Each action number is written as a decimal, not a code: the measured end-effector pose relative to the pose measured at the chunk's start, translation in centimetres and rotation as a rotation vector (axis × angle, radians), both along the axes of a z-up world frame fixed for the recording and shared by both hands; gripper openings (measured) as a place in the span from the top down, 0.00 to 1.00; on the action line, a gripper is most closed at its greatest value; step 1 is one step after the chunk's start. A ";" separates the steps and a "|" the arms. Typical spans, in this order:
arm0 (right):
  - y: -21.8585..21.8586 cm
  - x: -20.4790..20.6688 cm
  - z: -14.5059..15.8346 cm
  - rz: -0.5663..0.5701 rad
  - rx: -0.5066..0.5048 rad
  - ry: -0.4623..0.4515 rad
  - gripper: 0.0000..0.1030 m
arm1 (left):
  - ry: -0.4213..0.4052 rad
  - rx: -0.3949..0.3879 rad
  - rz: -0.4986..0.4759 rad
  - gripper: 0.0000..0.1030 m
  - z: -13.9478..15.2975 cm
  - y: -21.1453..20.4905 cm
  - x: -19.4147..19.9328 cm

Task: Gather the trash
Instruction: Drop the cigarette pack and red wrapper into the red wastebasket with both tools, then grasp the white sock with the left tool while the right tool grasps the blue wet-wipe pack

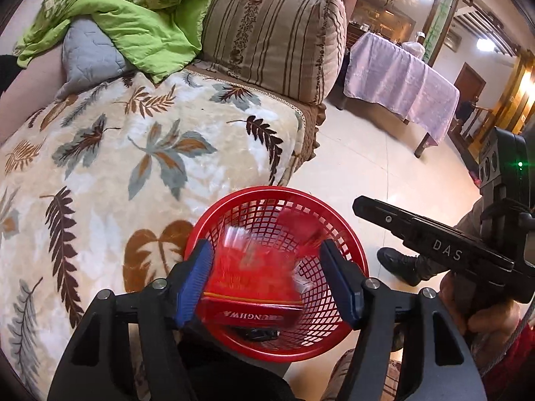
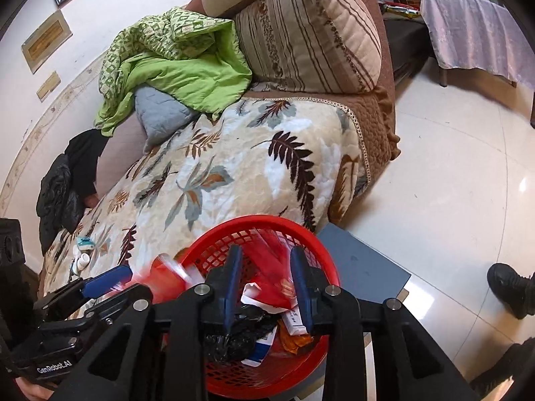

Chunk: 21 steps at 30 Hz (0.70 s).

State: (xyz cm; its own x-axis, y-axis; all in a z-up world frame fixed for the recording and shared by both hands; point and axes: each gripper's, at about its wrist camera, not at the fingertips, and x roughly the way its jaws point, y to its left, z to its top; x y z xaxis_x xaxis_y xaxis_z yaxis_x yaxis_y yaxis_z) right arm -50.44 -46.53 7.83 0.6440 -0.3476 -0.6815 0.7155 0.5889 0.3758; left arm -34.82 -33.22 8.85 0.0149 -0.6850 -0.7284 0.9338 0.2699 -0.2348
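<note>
Left gripper: fingers apart above the basket; a blurred red pack sits between them, its left edge against the left pad, clear of the right pad; whether it is gripped I cannot tell.
Right gripper: fingers apart over the basket, nothing pinched between them.
Basket: red mesh, round, on a grey stand just beside the sofa.
Trash: in the basket, a black bag, a red wrapper, white paper and an orange scrap.
Sofa: leaf-print blanket on the seat, with a small white bottle at its left end.
Farther: green quilt and striped cushion at the back.
Far: table with a lilac cloth across the tiled floor.
</note>
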 end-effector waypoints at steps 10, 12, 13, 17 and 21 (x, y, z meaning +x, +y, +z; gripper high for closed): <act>2.2 2.9 1.5 0.122 -0.028 -0.025 0.66 | -0.028 -0.050 0.134 0.31 1.7 4.7 3.7; 3.3 4.3 1.8 0.167 -0.040 -0.020 0.61 | -0.026 -0.057 0.174 0.31 1.9 6.2 5.0; 3.8 5.0 1.9 0.186 -0.047 -0.018 0.60 | -0.024 -0.061 0.192 0.31 2.0 6.8 5.6; 6.5 8.7 2.5 0.290 -0.081 0.003 0.59 | -0.038 -0.081 0.285 0.31 2.4 10.2 8.4; 9.0 12.4 3.0 0.379 -0.094 0.009 0.58 | -0.058 -0.084 0.387 0.31 2.3 14.1 11.7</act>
